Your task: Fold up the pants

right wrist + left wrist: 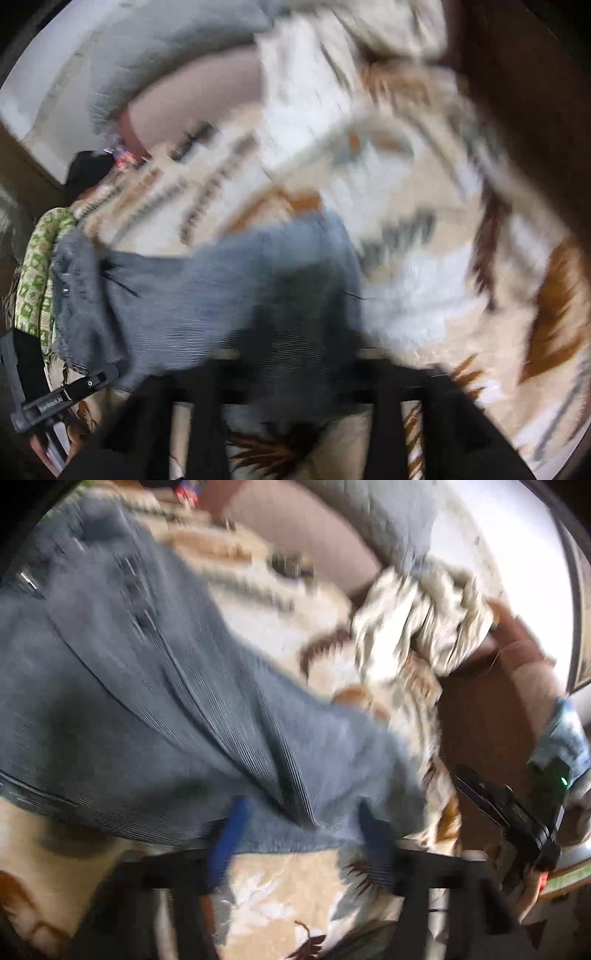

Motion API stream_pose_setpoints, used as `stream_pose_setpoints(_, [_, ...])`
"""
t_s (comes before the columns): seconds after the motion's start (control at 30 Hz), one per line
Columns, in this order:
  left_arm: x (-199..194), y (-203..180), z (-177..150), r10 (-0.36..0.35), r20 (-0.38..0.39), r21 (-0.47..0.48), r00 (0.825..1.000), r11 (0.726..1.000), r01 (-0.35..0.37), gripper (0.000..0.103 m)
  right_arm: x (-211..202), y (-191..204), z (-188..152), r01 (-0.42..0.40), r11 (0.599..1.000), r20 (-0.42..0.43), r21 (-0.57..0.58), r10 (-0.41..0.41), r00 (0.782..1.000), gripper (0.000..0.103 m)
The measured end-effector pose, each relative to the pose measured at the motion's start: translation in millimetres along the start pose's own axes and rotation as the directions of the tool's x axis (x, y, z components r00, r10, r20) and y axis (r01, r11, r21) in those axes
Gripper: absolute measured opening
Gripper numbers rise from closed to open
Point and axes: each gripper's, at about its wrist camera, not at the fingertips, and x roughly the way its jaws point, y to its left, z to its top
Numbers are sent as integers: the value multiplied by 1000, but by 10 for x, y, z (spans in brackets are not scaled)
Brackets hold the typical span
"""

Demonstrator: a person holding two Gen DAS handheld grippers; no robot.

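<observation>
The grey-blue corduroy pants (155, 716) lie spread over a patterned bedspread (280, 893) and stretch up to the left in the left wrist view. My left gripper (299, 834) has its blue fingers (229, 834) wide apart at the pants' near hem, with cloth lying between them. In the right wrist view the pants (221, 295) run from the middle to the left. My right gripper (291, 362) sits at their near edge; motion blur hides its fingertips. The right gripper also shows at the right edge of the left wrist view (517, 812).
A crumpled cream cloth (417, 616) lies at the far side of the bed. A grey quilted pillow (373, 513) and a pinkish headboard (306, 539) stand behind it. A green patterned cloth (37, 273) hangs at the left. Dark wooden furniture (487, 723) is at the right.
</observation>
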Motion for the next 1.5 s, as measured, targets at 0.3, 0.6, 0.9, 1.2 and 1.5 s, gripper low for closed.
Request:
stream_pose_setpoints(0.3, [-1003, 652, 1163, 121, 162, -148, 979, 984, -97, 79, 129, 1547, 457, -428, 891, -85, -150, 420, 904, 66])
stream_pose_setpoints(0.6, [-1210, 1526, 1760, 169, 205, -338, 964, 937, -92, 79, 1728, 2541, 731, -532, 844, -305, -74, 489, 818, 66])
stream_pose_setpoints(0.9, [-1324, 1664, 1765, 107, 214, -374, 971, 927, -20, 79, 2616, 2800, 806, -577, 814, -447, 69, 542, 712, 53])
stream_pose_setpoints(1.2, [-1460, 1761, 1639, 122, 223, -414, 967, 910, -20, 79, 1434, 3170, 223, -620, 752, -341, -223, 536, 772, 7])
stream_pose_setpoints(1.5, [-1394, 1931, 1072, 164, 176, -449, 971, 891, -69, 79, 1316, 3556, -734, -588, 728, -385, -352, 460, 800, 7])
